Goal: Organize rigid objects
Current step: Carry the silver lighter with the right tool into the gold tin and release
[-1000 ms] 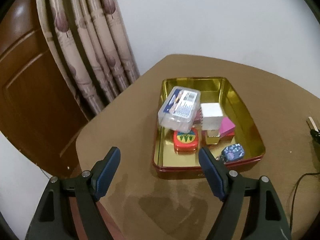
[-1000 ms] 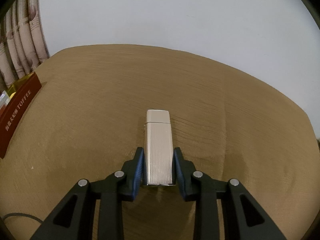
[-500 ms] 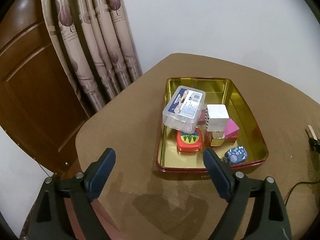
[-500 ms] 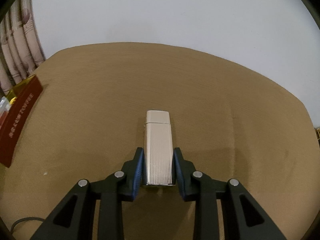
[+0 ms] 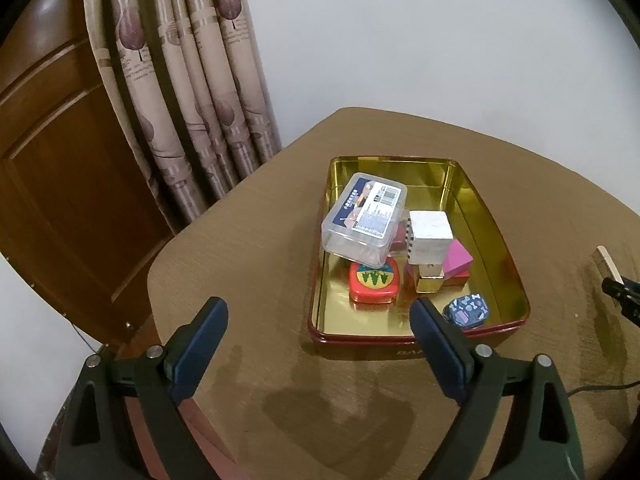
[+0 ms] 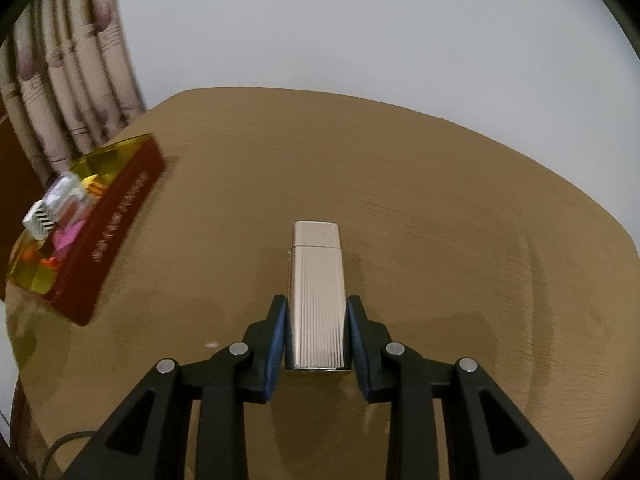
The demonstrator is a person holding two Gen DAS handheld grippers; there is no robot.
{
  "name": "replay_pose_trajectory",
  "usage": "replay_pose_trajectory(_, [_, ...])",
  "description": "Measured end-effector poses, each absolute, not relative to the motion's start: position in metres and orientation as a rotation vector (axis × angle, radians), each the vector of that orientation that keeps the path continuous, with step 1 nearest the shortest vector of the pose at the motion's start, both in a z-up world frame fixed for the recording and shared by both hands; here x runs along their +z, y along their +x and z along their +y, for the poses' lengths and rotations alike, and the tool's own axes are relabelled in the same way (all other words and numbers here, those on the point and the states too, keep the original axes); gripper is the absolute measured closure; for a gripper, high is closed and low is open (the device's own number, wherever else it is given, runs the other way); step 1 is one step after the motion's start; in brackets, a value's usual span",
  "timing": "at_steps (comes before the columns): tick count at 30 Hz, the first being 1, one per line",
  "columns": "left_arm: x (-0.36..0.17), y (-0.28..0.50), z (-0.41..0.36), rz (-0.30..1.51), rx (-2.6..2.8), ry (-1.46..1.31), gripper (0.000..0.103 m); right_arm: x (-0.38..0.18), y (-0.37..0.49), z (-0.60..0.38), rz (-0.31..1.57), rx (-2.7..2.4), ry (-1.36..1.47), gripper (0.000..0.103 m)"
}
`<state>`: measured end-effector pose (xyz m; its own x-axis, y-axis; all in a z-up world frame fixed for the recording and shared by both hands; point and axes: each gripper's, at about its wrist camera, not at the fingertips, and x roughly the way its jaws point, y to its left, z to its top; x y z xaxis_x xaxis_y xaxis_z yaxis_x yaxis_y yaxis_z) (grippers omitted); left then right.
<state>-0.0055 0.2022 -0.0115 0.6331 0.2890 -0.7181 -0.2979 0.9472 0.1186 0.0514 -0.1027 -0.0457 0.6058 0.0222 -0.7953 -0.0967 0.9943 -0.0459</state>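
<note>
Most of the bits are already in the tin [image 5: 486, 216]: clear plastic box [image 5: 362, 216], white cube [image 5: 430, 232], red case [image 5: 374, 286]. The right gripper [image 6: 316, 320] is clamped on the ribbed metal lighter [image 6: 318, 292], held right of the tin, so that one's left to drop in. The left gripper [image 5: 320, 340] sits just in front of the tin, jaws opening wide with nothing between them.

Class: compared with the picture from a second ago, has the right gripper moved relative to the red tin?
Yes. The right gripper, shut on the lighter, has moved toward the red tin, which shows much more fully at the right wrist view's left edge.

tin [image 5: 494, 216] on table [image 5: 256, 240], clear box [image 5: 364, 216] seemingly atop items inside
</note>
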Motion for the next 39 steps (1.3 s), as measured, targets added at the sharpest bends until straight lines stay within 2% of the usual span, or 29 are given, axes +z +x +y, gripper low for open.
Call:
replay_pose_trajectory(27, [-0.018, -0.002, 0.228, 0.886, 0.422, -0.1, 0.01, 0.001, 0.035, 0.036, 0.872, 0.358, -0.181, 0.073])
replay_pose_trajectory(39, [-0.014, -0.009, 0.243, 0.873, 0.481, -0.144, 0.009, -0.014, 0.045, 0.096, 0.929, 0.432, -0.217, 0.073])
